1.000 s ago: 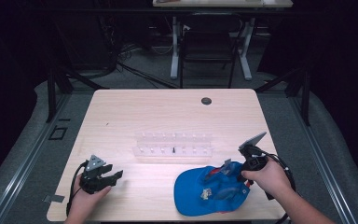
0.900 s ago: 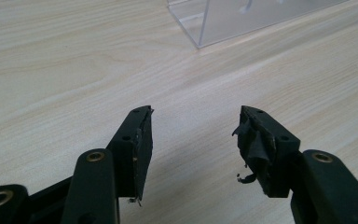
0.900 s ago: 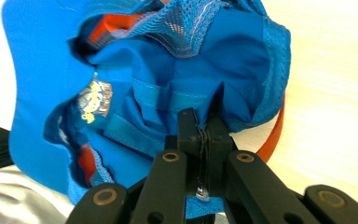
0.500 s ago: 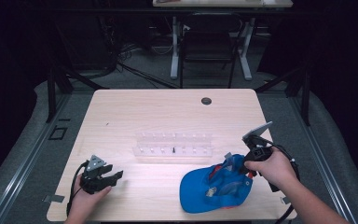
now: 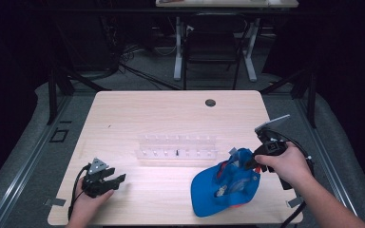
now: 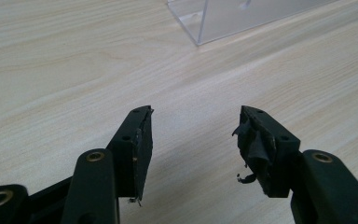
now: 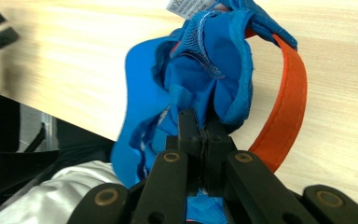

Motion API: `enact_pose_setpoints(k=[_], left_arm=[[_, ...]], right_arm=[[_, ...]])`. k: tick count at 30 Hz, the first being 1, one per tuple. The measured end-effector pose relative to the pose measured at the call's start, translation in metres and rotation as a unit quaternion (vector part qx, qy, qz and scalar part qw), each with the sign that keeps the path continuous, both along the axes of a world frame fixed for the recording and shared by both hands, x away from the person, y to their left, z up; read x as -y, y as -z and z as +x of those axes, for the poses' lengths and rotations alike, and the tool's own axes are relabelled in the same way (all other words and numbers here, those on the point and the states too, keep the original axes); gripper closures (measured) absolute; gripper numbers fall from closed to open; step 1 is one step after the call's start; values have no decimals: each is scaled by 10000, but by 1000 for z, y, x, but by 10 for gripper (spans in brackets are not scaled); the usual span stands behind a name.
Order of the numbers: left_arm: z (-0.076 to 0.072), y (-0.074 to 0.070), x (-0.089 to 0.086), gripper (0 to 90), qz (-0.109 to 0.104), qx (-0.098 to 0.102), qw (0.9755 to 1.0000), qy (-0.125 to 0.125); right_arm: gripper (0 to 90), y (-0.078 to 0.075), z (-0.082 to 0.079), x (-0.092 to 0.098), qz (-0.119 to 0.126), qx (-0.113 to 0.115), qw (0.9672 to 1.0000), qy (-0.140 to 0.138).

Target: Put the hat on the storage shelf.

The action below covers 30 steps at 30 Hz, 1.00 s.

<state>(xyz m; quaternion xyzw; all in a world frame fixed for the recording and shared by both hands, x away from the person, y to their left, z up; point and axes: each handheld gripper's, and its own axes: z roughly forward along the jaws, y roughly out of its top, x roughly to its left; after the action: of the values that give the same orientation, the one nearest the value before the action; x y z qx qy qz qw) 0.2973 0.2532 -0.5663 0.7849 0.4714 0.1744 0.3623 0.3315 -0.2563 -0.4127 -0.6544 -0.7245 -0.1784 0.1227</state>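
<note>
Right claw [image 5: 250, 160] is clamped on a fold of the blue cap [image 5: 225, 189]; in the right gripper view the two black jaws stand pressed together with blue cloth pinched between them [image 7: 199, 133]. Compared with the pictures from a second ago, the right hand [image 5: 287, 164] sits higher and the cap's crown is pulled up off the bench [image 5: 171, 111], bunched and crumpled at the grip, while the brim end hangs down and, as far as the high view shows, rests near the front right edge of the bench. Cap is inside-out toward the camera: blue lining, an orange strap [image 7: 286, 102] looping out on one side, and a white label [image 7: 186, 7] at the top of the right gripper view. A grey plate [image 5: 272, 123] rides on top of the right gripper, with a cable trailing back past the wrist. Left claw [image 5: 116, 179] lies low at the front left of the bench, held in the left hand [image 5: 88, 199], well apart from the cap; its jaws stand wide apart with bare wood between them [image 6: 193, 140], nothing gripped. A clear plastic rack [image 5: 177, 147] sits mid-bench between the two hands, just beyond the cap and not touching it; one corner of it shows in the left gripper view [image 6: 223, 21]. A small dark round hole [image 5: 210, 102] marks the far side of the bench.
</note>
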Motion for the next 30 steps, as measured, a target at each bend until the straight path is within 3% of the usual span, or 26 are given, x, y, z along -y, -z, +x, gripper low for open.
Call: enact_pose_setpoints(k=[5, 10, 14, 15, 16, 22, 30], left_arm=[[0, 0, 0, 453, 6, -11, 10000, 0], [0, 0, 0, 453, -6, 7, 10000, 9], [0, 0, 0, 453, 7, 13, 10000, 14], [0, 0, 0, 453, 8, 13, 10000, 16], [0, 0, 0, 453, 11, 18, 10000, 20], [1, 0, 0, 453, 22, 10, 10000, 21], [1, 1, 0, 453, 23, 12, 10000, 37]], right_arm=[[887, -11, -1, 2, 235, -43, 9997, -91], [888, -18, -2, 3, 708, -8, 9974, 107], [888, -24, -2, 4, 920, -59, 9957, -87], [888, -24, -3, 3, 977, -44, 9952, -29], [888, -25, -4, 2, 1055, 5, 9944, 56], [888, -36, -6, -1, 1446, -6, 9895, -25], [888, -41, -7, -1, 1966, 161, 9803, -43]])
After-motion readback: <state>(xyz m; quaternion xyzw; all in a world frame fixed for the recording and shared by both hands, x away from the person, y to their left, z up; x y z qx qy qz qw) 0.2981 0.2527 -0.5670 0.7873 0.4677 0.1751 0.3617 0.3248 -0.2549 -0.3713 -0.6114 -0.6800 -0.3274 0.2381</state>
